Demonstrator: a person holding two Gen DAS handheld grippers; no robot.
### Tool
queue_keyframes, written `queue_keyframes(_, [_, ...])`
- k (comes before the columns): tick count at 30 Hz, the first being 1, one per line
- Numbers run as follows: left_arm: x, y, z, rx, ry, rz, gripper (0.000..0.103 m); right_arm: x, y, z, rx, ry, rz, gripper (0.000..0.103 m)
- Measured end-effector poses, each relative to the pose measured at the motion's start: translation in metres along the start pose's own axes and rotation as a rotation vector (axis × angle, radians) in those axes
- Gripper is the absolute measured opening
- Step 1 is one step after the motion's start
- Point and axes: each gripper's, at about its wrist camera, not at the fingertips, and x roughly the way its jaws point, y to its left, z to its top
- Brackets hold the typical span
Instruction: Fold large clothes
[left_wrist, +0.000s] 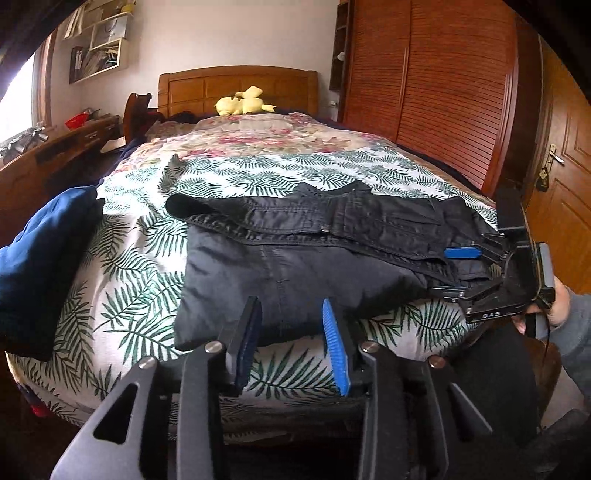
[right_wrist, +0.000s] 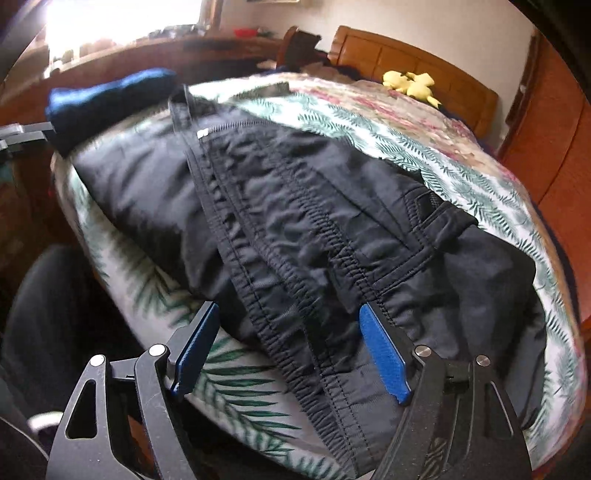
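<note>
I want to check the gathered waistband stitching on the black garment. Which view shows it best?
The right wrist view: the elastic waistband runs close up between that open gripper's fingers. The left wrist view shows the whole black garment, with the waistband small and distant.

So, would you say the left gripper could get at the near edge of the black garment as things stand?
Probably yes. The left gripper is open, its jaws pointing at the near edge of the black garment, with only the leaf-print bedspread below. The right gripper works at the far right end.
</note>
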Motion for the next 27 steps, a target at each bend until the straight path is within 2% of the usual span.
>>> queue_keyframes(2, [-0.001,-0.003,-0.001,0.003,-0.003,-0.005,0.033,0.003,0.002,0.0,-0.029,0.01,-0.019,0.078])
queue_keyframes(4, [0.0,-0.004,-0.001,0.008,-0.006,-0.009,0.033,0.004,0.001,0.0,-0.061,0.029,-0.047,0.052])
queue_keyframes(5, [0.001,-0.005,-0.001,0.012,-0.007,-0.011,0.034,0.003,-0.002,0.001,-0.064,0.033,-0.029,0.047])
queue_keyframes(7, [0.002,-0.006,0.0,0.018,-0.01,-0.011,0.034,-0.003,-0.011,0.004,-0.06,0.031,0.019,0.01])
queue_keyframes(10, [0.006,-0.005,0.001,0.017,-0.015,-0.015,0.034,-0.011,-0.03,0.011,-0.036,0.018,0.02,0.004])
queue_keyframes(19, [0.024,0.006,0.006,0.017,-0.027,-0.018,0.034,-0.021,-0.091,0.059,-0.037,-0.067,-0.126,0.001])
queue_keyframes(23, [0.033,0.013,0.008,-0.004,-0.033,-0.016,0.034,0.002,-0.133,0.102,-0.002,-0.073,-0.21,0.001])
queue_keyframes(25, [0.037,0.015,0.008,-0.009,-0.03,-0.02,0.034,0.022,-0.155,0.127,-0.005,-0.055,-0.289,0.001])
queue_keyframes(27, [0.043,0.015,0.006,-0.001,-0.014,-0.016,0.034,0.038,-0.172,0.142,0.011,-0.036,-0.329,0.001])
